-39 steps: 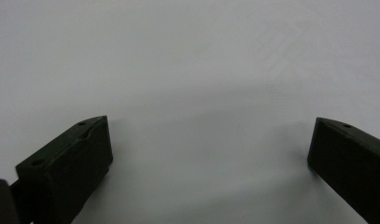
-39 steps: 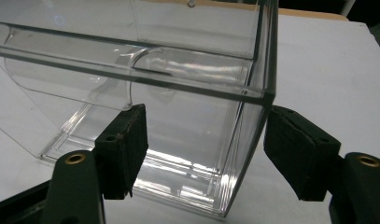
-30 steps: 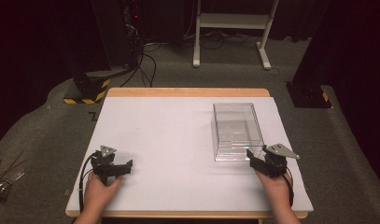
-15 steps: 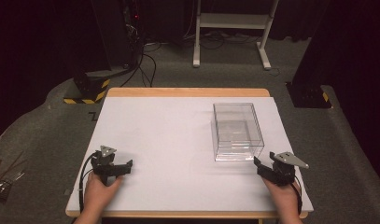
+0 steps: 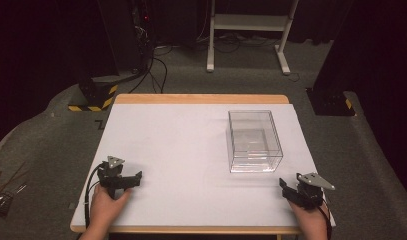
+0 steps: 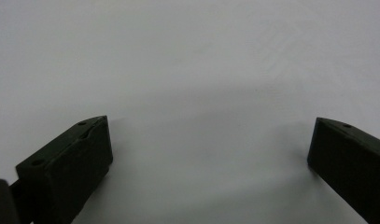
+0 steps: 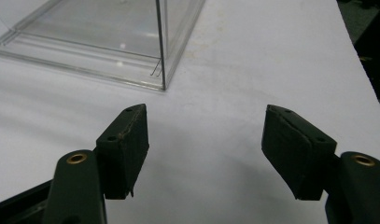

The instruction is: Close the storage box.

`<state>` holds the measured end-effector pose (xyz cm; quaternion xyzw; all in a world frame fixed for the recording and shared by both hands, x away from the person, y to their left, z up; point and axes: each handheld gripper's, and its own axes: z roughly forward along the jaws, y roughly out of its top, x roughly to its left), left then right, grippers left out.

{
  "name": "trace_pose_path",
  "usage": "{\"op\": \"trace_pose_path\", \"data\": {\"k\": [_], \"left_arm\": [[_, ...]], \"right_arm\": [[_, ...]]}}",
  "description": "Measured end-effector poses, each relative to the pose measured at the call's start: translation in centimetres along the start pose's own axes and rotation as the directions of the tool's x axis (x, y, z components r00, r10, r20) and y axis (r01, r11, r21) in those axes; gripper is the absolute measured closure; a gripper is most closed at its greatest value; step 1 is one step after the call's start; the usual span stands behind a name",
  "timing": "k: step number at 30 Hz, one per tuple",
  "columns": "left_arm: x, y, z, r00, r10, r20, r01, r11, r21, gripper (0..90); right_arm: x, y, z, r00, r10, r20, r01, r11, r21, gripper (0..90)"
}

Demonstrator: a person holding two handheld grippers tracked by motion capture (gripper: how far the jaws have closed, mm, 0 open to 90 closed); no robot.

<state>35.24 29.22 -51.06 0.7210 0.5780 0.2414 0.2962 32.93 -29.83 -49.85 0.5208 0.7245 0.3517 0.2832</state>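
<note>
Clear plastic box (image 5: 254, 140) sits at eleven o'clock from our right gripper (image 5: 291, 190); right and left gripper (image 5: 132, 178) jaws both gape wide, empty, on the white table (image 5: 181, 145).

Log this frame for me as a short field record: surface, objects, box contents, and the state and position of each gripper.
surface: white table with a wooden edge
objects: one clear plastic box, right half of the table
box contents: looks empty
left gripper: open, near the front left of the table, holding nothing
right gripper: open, at the front right, just short of the box and apart from it, holding nothing
surroundings: grey floor, cables and a white stand beyond the table
</note>
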Motion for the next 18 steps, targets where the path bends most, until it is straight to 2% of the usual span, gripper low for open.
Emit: {"op": "trace_pose_path", "data": {"k": [2, 5, 9, 10, 18], "left_arm": [[0.00, 0.00, 0.00, 1.0000, 0.000, 0.000, 0.000, 1.0000, 0.000, 0.3], [-0.01, -0.01, 0.00, 1.0000, 0.000, 0.000, 0.000, 1.0000, 0.000, 0.3], [-0.02, -0.01, -0.02, 1.0000, 0.002, -0.001, -0.002, 1.0000, 0.000, 0.3], [-0.03, -0.01, -0.02, 1.0000, 0.002, -0.002, -0.002, 1.0000, 0.000, 0.3], [-0.03, -0.01, -0.01, 1.0000, 0.001, -0.001, -0.001, 1.0000, -0.001, 0.3]], "right_arm": [[0.29, -0.01, 0.08, 0.9997, -0.025, 0.007, 0.025, 1.000, 0.010, 32.2], [0.34, 0.15, 0.53, 0.9995, -0.030, -0.010, 0.031, 0.998, 0.060, 31.8], [0.41, 0.26, 0.86, 0.9988, -0.043, -0.024, 0.045, 0.994, 0.095, 32.6], [0.42, 0.26, 0.90, 0.9982, -0.054, -0.025, 0.056, 0.994, 0.094, 33.0], [0.29, 0.26, 0.91, 0.9982, -0.042, -0.042, 0.046, 0.994, 0.097, 33.2]]}}
